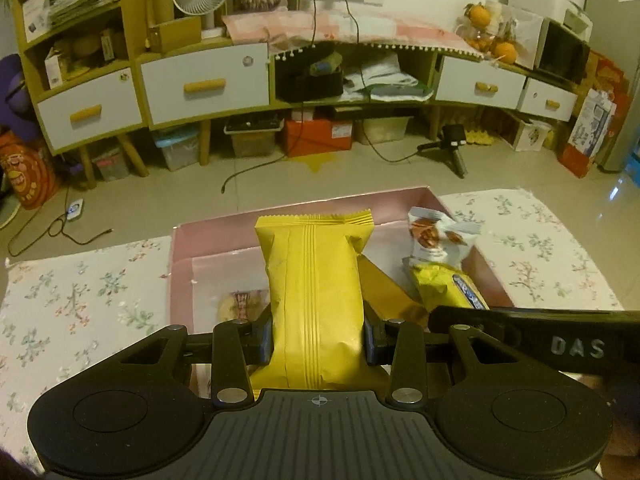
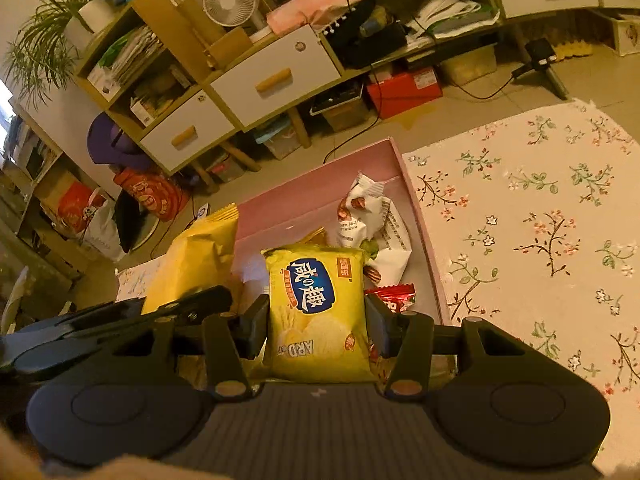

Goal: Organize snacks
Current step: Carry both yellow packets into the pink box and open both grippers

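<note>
A: Over the pink box (image 1: 182, 248) on the floral-clothed table (image 1: 80, 300): left gripper (image 1: 318, 344) jaws pinch a plain yellow packet (image 1: 312, 300); right gripper (image 2: 316, 330) jaws pinch a yellow chip bag (image 2: 316, 312).

B: Step?

A: Likely carrying both in for placing. Next move needs a free spot, then release.

B: Box contents?

A: White nut packet (image 2: 376, 224), red wrapper (image 2: 394, 298), a biscuit pack (image 1: 242, 304) on the bottom.
</note>
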### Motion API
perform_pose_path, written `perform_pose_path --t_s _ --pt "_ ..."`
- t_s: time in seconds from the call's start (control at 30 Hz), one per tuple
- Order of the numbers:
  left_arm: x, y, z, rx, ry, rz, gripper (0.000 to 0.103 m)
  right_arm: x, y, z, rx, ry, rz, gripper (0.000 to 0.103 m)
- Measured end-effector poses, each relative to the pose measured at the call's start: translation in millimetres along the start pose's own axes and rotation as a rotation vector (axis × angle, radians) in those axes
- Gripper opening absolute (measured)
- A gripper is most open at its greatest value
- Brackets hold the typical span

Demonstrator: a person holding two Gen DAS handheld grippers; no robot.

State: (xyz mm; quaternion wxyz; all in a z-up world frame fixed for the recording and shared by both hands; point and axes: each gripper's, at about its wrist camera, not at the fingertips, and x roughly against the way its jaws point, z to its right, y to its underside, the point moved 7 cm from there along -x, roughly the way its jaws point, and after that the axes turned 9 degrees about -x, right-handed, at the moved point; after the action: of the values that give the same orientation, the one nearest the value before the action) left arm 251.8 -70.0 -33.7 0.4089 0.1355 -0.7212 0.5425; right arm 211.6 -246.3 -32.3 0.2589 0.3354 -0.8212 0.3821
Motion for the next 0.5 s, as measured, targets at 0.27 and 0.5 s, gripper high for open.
perform_pose_path --t_s 0.27,0.5 --pt "-22 -2 1 -0.008 -0.014 -0.013 0.039 3 -3 1 -0.017 -0.026 0.002 0.05" --pt "-13 -5 4 -0.03 -0.025 0.027 0.065 7 -5 5 -0.011 -0.011 0.006 0.058"
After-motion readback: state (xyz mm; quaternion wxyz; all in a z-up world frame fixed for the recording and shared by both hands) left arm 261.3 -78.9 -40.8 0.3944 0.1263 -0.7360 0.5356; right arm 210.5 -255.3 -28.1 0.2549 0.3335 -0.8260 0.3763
